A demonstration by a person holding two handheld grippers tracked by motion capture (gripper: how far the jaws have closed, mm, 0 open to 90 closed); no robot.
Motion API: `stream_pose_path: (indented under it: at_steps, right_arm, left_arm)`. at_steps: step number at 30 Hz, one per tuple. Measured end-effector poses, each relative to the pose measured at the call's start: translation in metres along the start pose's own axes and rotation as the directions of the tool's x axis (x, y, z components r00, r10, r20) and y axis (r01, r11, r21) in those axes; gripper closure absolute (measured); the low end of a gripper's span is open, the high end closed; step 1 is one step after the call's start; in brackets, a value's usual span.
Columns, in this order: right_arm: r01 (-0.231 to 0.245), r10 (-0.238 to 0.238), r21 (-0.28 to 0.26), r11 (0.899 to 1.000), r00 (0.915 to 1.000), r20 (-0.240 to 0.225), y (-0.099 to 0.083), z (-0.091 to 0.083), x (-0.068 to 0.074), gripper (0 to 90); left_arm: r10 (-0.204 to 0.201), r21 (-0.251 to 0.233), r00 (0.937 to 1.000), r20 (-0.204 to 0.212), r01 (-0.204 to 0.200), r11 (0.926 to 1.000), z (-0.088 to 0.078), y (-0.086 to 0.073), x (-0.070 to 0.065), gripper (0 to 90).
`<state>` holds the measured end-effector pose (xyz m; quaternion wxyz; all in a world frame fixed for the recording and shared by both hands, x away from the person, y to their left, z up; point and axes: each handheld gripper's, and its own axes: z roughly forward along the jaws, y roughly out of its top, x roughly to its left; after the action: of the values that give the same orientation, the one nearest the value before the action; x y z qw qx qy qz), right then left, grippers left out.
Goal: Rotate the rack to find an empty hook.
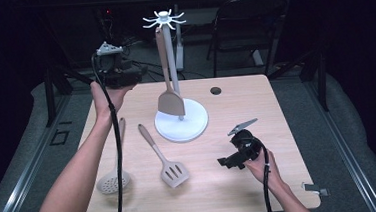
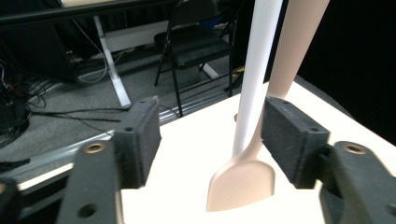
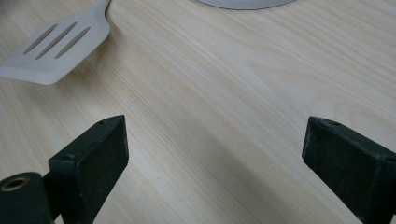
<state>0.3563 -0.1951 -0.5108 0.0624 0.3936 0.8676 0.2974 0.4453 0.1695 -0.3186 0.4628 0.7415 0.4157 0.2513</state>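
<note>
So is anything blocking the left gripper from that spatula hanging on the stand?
Nothing visible. The left gripper is open, and the hanging spatula shows in the gap between its fingers, beside the stand's white pole.

beige spatula (image 1: 170,105), white rack (image 1: 182,120), pale wood table (image 1: 236,107)

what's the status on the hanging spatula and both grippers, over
Left gripper open, nothing clamped. Right gripper open above bare table. Solid spatula hangs on the white rack. Slotted turner and skimmer lie flat, clear of both.
</note>
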Motion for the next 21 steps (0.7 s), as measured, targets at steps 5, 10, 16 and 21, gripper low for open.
stream_pose_path:
  at_steps: [5, 10, 16, 21]
  right_arm:
    - [-0.002, 0.002, -0.003, 1.0, 1.0, -0.006, 0.0, 0.001, 0.001, 6.4]
    - [-0.001, 0.001, 0.0, 1.0, 1.0, -0.006, 0.0, 0.002, 0.001, 6.4]
    - [0.011, -0.011, 0.013, 1.0, 0.9999, -0.008, 0.0, 0.003, 0.001, 6.5]
    - [0.013, -0.013, 0.011, 1.0, 0.9999, -0.009, 0.001, 0.003, 0.002, 6.5]
  left_arm:
    - [-0.01, 0.043, 0.9999, -0.007, 0.01, 0.999, 0.004, -0.012, 0.002, 27.7]
    - [-0.035, 0.076, 0.9994, -0.008, 0.035, 0.9965, 0.008, -0.027, 0.005, 22.9]
    - [-0.073, 0.119, 0.9974, -0.004, 0.073, 0.9902, 0.012, -0.048, 0.007, 19.8]
    - [-0.091, 0.167, 0.9959, -0.001, 0.09, 0.9819, 0.013, -0.069, 0.007, 18.5]
